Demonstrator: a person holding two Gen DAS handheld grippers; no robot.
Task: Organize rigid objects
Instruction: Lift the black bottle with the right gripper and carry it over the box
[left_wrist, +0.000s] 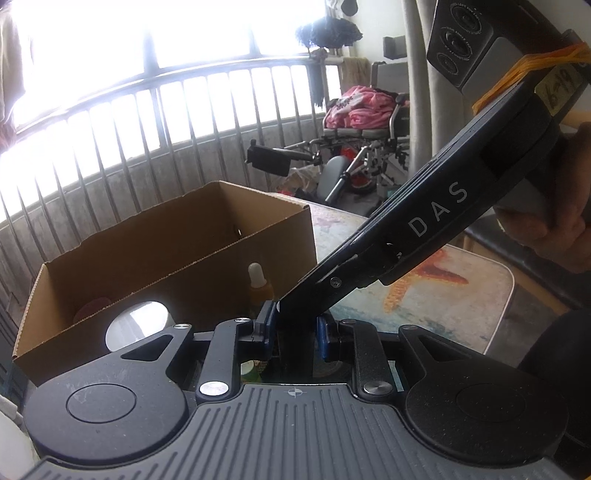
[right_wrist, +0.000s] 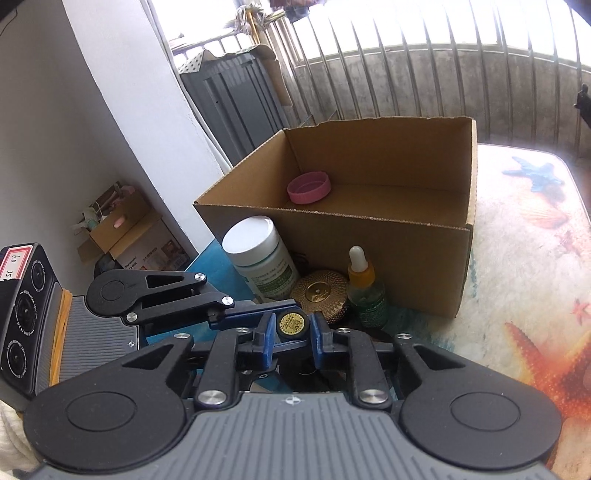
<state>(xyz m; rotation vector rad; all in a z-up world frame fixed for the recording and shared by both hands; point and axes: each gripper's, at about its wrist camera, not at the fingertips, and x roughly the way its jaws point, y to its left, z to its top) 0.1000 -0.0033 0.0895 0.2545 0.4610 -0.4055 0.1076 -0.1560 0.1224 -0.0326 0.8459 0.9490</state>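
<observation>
Only a pink lid (right_wrist: 308, 189) lies inside the cardboard box (right_wrist: 373, 254), so the sorting looks barely begun: a white-capped bottle (right_wrist: 258, 258), a round gold tin (right_wrist: 320, 295) and a dropper bottle (right_wrist: 364, 286) stand on the table (right_wrist: 517, 258) just in front of the box wall. The right claw (right_wrist: 292, 334), tilted downward, pinches a small gold-capped item (right_wrist: 292, 322) just before the tin. The left claw (right_wrist: 293, 328) reaches in from the left with its tips beside that item, pressed nearly together; whether it holds anything I cannot tell.
</observation>
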